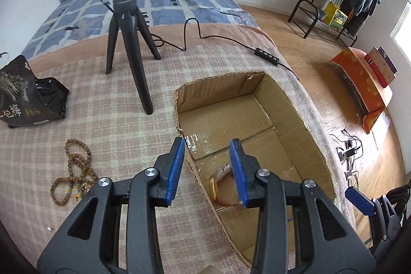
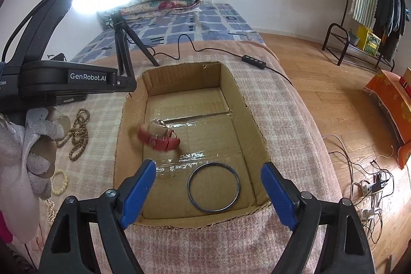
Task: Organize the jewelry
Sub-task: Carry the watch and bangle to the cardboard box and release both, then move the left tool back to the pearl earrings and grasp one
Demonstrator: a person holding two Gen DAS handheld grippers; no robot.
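Note:
An open cardboard box [image 1: 295, 120] [image 2: 246, 104] lies on the checked blanket. In the right wrist view a blurred red bracelet [image 2: 159, 138] is at the box's left side and a dark thin bangle [image 2: 213, 187] lies flat on its floor. My left gripper [image 1: 209, 168] is open above the box's near left wall, with the bracelet [image 1: 221, 186] below and between its fingers. My right gripper [image 2: 208, 194] is wide open and empty over the box's near edge. Wooden bead necklaces [image 1: 74, 171] [image 2: 78, 135] lie on the blanket left of the box.
A ring light on a black tripod [image 1: 128, 43] stands behind the box, its cable and switch [image 1: 267, 55] running right. A black foil bag [image 1: 25, 96] sits at the left. Pale bead bracelets [image 2: 60, 181] lie by my gloved left hand. The bed edge drops to a wooden floor at right.

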